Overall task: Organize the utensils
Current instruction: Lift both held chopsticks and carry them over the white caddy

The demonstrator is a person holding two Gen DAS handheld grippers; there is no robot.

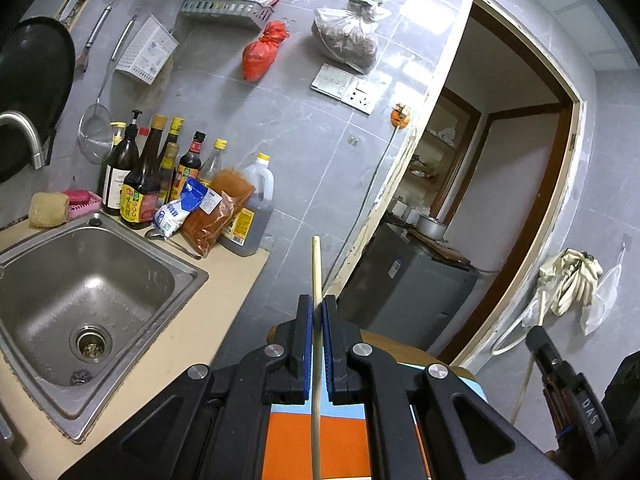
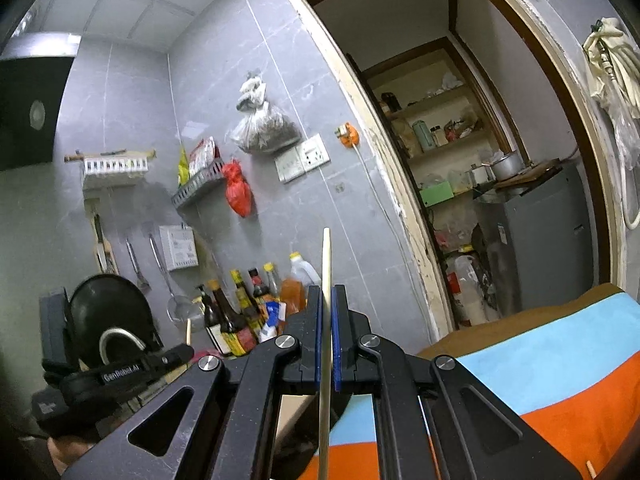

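Each gripper carries one pale wooden chopstick, its long axis running straight out along the fingers and past their tips: the left gripper (image 1: 318,312) is clamped on a thin pale wooden chopstick (image 1: 316,264) above the near right corner of the beige desk (image 1: 224,292), and the right gripper (image 2: 327,300) is clamped on a second pale wooden chopstick (image 2: 326,256). Both pairs of blue-padded fingers are pressed nearly together on the sticks. The white slotted wall rack (image 2: 114,166), far left on the grey tiles, looks a likely home for them, and the left gripper seems the nearer to that wall.
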